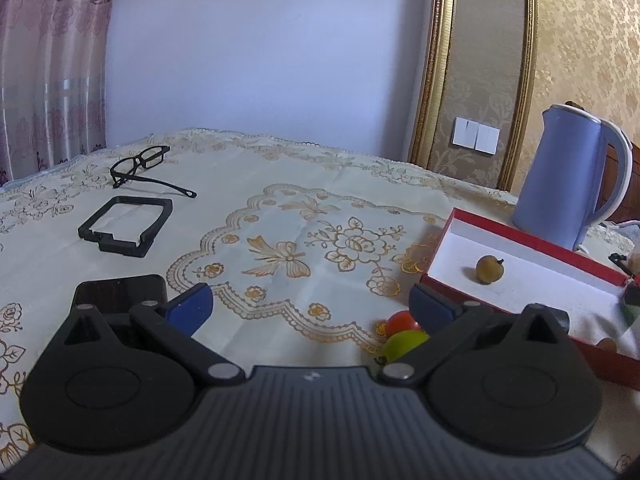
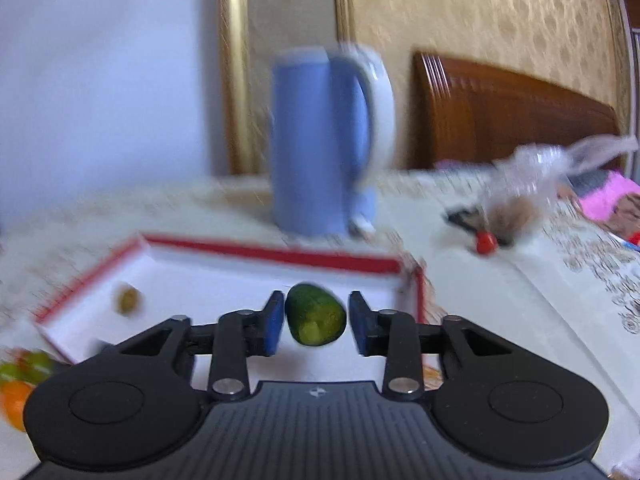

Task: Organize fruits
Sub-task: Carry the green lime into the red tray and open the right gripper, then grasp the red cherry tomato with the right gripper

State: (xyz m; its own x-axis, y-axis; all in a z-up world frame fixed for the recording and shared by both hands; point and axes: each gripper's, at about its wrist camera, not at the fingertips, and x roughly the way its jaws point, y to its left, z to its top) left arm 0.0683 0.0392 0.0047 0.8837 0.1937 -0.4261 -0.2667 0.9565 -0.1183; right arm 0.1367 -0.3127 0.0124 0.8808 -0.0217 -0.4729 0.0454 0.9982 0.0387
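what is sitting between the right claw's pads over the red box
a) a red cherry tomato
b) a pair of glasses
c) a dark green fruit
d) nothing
c: in the right wrist view a dark green fruit sits between the pads of the right claw, above the white inside of the red box.

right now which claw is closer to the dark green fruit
Right. The right claw has the dark green fruit between its fingers over the red box. The left claw hangs open over the tablecloth, outside the box.
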